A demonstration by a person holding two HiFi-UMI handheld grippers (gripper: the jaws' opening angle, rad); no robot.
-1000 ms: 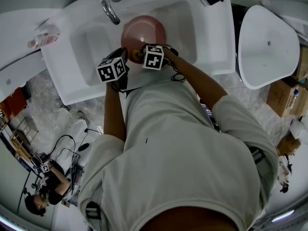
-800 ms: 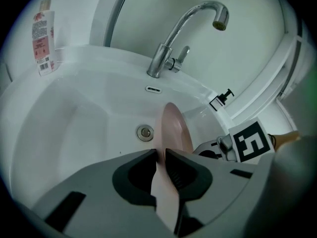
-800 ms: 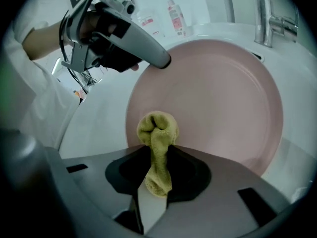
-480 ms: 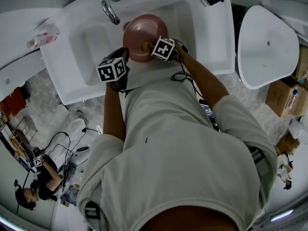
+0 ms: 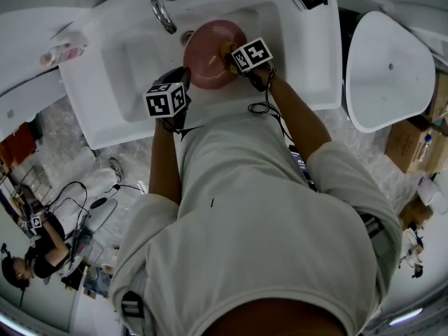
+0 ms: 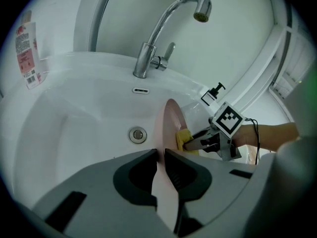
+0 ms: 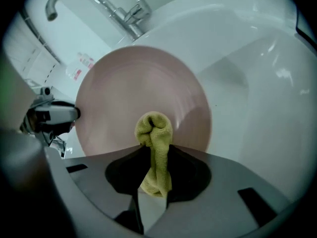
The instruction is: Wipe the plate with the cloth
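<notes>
Plate (image 6: 172,123) edge-on in clamped left gripper (image 6: 161,153), face-on behind cloth (image 7: 153,128) in clamped right gripper (image 7: 155,151).

Looking down, we see a round pink plate (image 5: 206,37) inside the white rectangular sink (image 5: 126,61), just below the curved chrome tap (image 5: 159,11). Our left tool (image 5: 184,75) meets the plate's near left rim. Our right tool (image 5: 231,52) lies over its right side, with a scrap of yellow cloth (image 5: 225,47) at its tip. A white oval tub (image 5: 388,68) stands well to the right.
</notes>
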